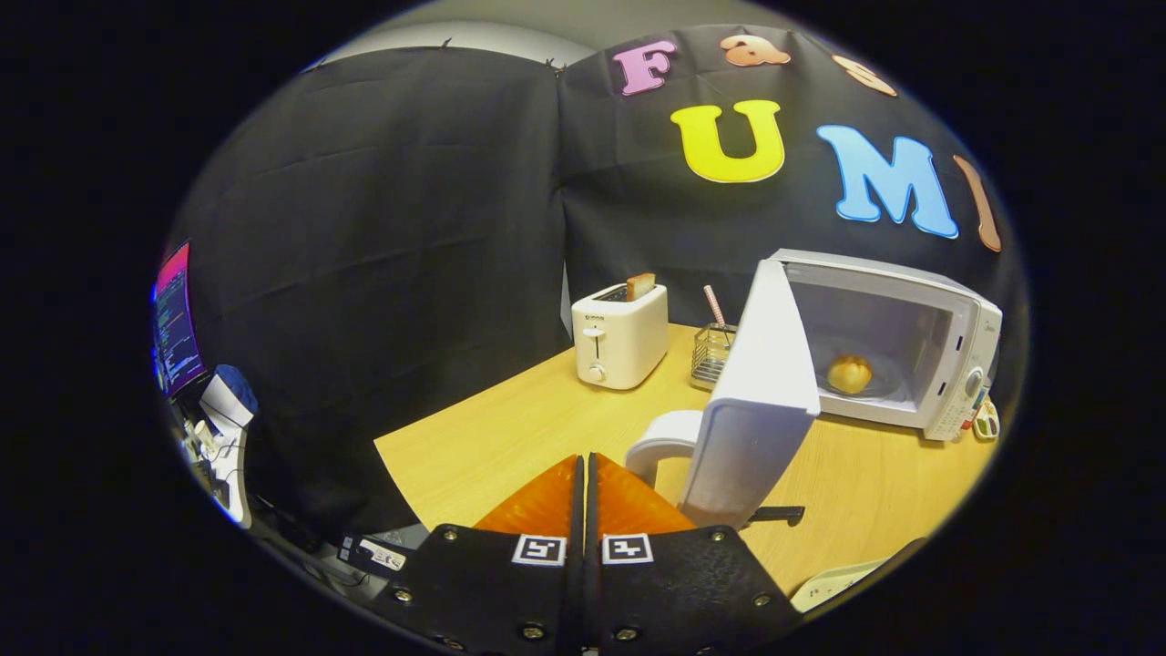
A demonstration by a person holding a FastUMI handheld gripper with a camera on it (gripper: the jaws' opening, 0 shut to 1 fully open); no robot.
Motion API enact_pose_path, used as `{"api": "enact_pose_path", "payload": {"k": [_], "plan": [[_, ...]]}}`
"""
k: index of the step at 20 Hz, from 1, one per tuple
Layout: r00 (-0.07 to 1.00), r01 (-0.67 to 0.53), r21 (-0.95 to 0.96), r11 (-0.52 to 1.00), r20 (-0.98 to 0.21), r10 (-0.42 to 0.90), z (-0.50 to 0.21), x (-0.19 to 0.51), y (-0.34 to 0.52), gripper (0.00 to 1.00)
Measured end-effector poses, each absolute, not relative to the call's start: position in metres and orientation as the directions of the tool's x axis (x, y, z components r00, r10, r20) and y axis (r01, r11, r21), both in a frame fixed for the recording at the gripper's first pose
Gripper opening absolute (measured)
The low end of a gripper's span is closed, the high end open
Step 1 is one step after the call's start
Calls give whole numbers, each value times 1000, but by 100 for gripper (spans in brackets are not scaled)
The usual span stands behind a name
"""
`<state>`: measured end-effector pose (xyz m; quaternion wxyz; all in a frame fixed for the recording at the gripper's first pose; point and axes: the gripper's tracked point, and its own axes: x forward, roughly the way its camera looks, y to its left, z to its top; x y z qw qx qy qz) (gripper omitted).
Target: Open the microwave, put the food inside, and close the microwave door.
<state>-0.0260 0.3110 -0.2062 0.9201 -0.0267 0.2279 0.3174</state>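
Note:
A white microwave (947,364) stands on the wooden table (510,428) to the right, beyond my fingers. Its door (761,401) hangs wide open, swung out toward me, with the curved handle (660,442) on its outer face. A round yellowish bun (849,374) rests on the glass turntable inside the cavity. My gripper (583,469) is shut with nothing between its fingers, which meet just left of the door's handle and a little short of it.
A white toaster (619,337) with a slice of bread in it stands at the back of the table. Between it and the microwave sits a wire basket (712,355) holding a striped stick. A monitor (175,319) glows off the table's left.

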Motion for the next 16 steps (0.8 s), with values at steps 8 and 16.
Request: {"api": "enact_pose_path", "payload": {"k": [8,16], "plan": [[733,-533,78,843,-455,505,-205,-21,253,1],[796,-391,75,917,-473,378,-198,15,172,1]]}}
